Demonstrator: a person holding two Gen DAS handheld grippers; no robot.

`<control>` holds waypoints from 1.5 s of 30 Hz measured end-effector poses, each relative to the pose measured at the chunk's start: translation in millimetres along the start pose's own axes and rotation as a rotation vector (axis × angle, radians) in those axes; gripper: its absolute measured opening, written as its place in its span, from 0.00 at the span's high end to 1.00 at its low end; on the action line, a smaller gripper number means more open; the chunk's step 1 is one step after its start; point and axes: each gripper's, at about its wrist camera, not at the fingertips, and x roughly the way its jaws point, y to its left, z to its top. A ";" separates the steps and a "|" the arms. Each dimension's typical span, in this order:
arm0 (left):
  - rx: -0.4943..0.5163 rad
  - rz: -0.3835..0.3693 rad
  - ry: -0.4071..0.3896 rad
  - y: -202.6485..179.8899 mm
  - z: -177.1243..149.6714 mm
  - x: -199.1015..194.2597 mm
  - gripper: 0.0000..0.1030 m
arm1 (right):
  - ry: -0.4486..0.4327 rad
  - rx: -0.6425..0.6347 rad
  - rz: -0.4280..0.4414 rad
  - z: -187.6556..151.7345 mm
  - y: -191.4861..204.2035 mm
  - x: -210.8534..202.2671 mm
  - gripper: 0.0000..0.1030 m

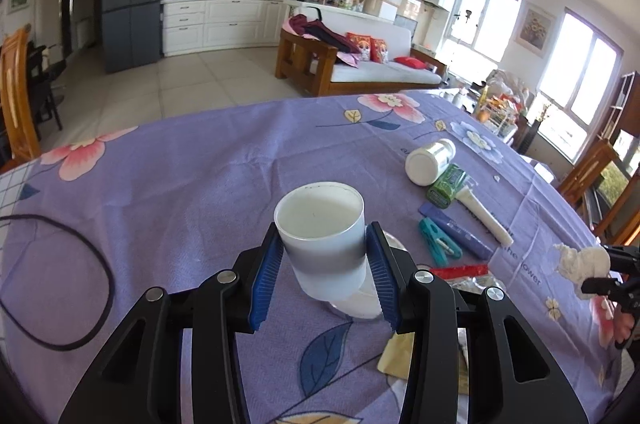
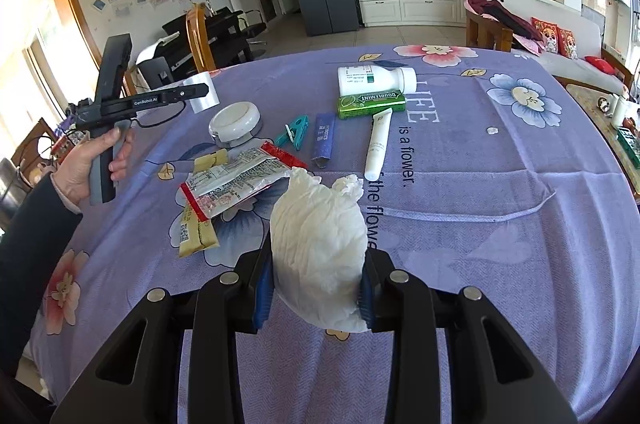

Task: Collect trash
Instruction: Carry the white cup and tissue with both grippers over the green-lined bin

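My left gripper (image 1: 325,244) is shut on a white paper cup (image 1: 326,260), held upright above the purple flowered tablecloth (image 1: 192,191). My right gripper (image 2: 317,252) is shut on a crumpled white tissue (image 2: 320,224); the tissue (image 1: 580,260) also shows at the right edge of the left wrist view. On the cloth lie a red-edged snack wrapper (image 2: 240,179), yellow sachets (image 2: 196,232), a purple pack (image 2: 324,139), a green gum pack (image 2: 370,105), a white tube (image 2: 378,143) and a white bottle (image 2: 372,79) on its side. A hand (image 2: 92,159) holds the left gripper's handle.
A round white lidded dish (image 2: 236,123) sits just below the cup, with a teal clip (image 2: 296,135) beside it. A black cable (image 1: 60,284) loops on the cloth at the left. Wooden chairs (image 2: 198,35) stand at the table's edges; a sofa (image 1: 360,63) lies beyond.
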 end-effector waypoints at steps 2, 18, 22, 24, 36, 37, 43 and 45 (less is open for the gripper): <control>0.022 -0.024 -0.025 -18.4 3.9 -10.2 0.58 | -0.023 0.007 0.004 -0.4 -1.4 -12.1 0.68; 0.287 -0.399 -0.156 -309.8 21.4 -43.1 0.58 | -0.337 0.167 -0.112 -66.2 -90.1 -208.8 0.68; 0.363 -0.537 -0.147 -414.5 0.6 -34.9 0.58 | -0.444 0.253 -0.247 -125.0 -138.9 -290.9 0.68; 0.403 -0.612 -0.134 -470.2 -15.6 -29.6 0.58 | -0.482 0.297 -0.334 -158.9 -161.5 -328.7 0.68; 0.512 -1.042 0.110 -772.1 -178.9 35.2 0.58 | -0.461 0.643 -0.729 -367.2 -302.3 -450.6 0.68; 0.519 -1.060 0.141 -795.9 -195.7 43.9 0.58 | -0.444 0.676 -0.748 -385.5 -314.0 -449.7 0.68; 0.532 -1.081 0.335 -894.7 -298.7 122.5 0.58 | -0.370 0.925 -0.803 -505.4 -381.9 -428.1 0.68; 0.540 -1.070 0.405 -916.6 -331.9 152.8 0.58 | -0.348 1.005 -0.804 -544.7 -399.3 -420.0 0.68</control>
